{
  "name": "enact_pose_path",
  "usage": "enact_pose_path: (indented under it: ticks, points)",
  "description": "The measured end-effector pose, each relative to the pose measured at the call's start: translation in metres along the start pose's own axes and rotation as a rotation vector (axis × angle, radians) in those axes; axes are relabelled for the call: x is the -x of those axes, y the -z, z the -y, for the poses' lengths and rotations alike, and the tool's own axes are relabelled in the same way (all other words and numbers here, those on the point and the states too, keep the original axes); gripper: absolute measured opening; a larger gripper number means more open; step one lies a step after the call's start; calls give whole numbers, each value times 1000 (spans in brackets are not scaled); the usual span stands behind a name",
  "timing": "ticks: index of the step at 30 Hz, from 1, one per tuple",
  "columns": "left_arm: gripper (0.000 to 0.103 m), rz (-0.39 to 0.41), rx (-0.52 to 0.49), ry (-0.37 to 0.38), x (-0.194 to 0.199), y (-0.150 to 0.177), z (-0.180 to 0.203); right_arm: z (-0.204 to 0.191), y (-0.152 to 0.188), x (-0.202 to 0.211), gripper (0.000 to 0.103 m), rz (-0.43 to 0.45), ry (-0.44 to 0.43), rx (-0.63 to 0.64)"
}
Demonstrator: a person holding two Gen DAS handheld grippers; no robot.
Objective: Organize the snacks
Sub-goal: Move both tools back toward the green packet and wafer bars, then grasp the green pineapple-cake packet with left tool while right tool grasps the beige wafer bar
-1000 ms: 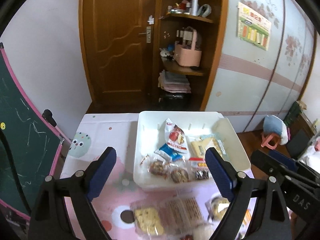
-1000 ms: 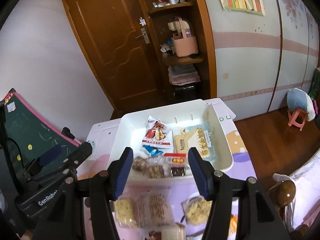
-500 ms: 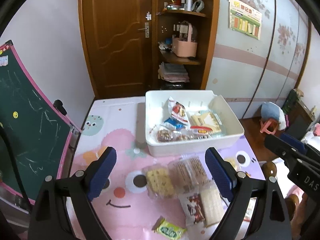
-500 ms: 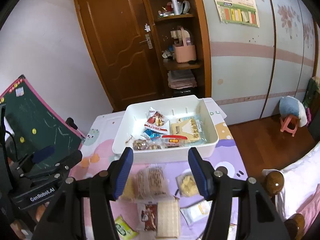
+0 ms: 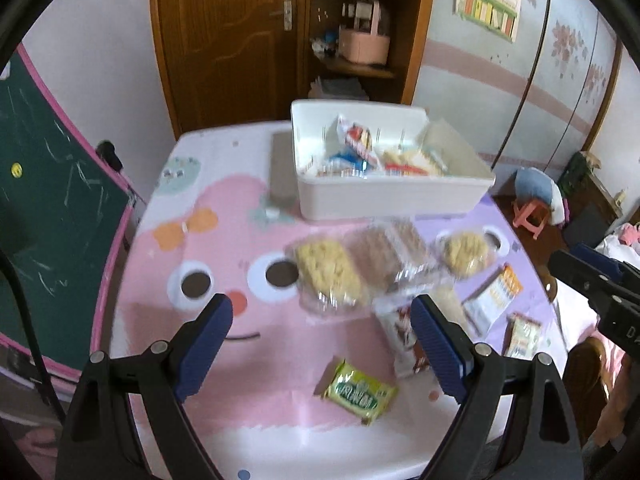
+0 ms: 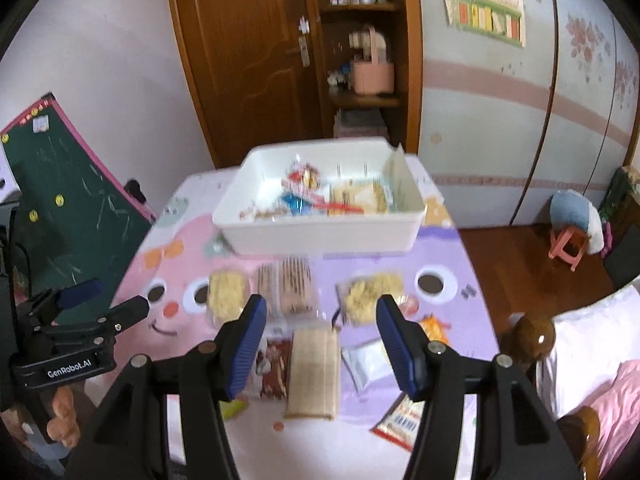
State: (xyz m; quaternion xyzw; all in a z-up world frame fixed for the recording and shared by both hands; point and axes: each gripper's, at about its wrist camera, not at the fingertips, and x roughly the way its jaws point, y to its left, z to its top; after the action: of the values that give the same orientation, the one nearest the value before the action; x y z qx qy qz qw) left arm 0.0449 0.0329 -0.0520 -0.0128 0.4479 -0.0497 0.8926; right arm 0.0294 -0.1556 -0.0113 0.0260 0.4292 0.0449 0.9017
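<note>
A white bin (image 5: 384, 196) (image 6: 320, 236) with several snack packs in it stands at the far side of the cartoon-print table (image 5: 224, 248). Loose snacks lie in front of it: yellow biscuit packs (image 5: 330, 274) (image 6: 226, 294), a brown wafer pack (image 6: 290, 286), a beige cracker pack (image 6: 314, 372) and a green packet (image 5: 360, 392). My left gripper (image 5: 322, 322) hangs open above the table's near part, nothing between its fingers. My right gripper (image 6: 318, 322) is open too, above the beige cracker pack, empty.
A green chalkboard (image 5: 44, 200) leans at the table's left edge. A wooden door and shelf unit (image 5: 352, 40) stand behind the table. A pink stool (image 6: 568, 244) is on the floor to the right, and bedding (image 6: 600, 360) lies at the near right.
Both grippers have drawn back from over the bin toward the table's near side and lower. More loose snacks now show in front of the bin. Neither gripper's opening has changed.
</note>
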Motion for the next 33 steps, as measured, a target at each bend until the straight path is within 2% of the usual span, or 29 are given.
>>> enact_pose_path:
  ticks: [3, 6, 12, 19, 27, 33]
  points:
    - [90, -43, -12, -8, -18, 17, 0, -2, 16, -21, 57, -71, 2, 13]
    - [90, -108, -13, 23, -35, 32, 2, -3, 32, -41, 57, -142, 3, 25]
    - [90, -188, -35, 57, -59, 44, 12, 2, 49, -65, 57, -225, 19, 29]
    - [90, -258, -84, 53, -82, 57, 27, 7, 63, -90, 57, -319, -25, 4]
    - [90, -364, -139, 82, -108, 70, 38, 6, 66, -108, 57, -358, -47, -1]
    - [90, -378, -176, 73, -113, 73, 45, 2, 67, -128, 57, -398, -65, -3]
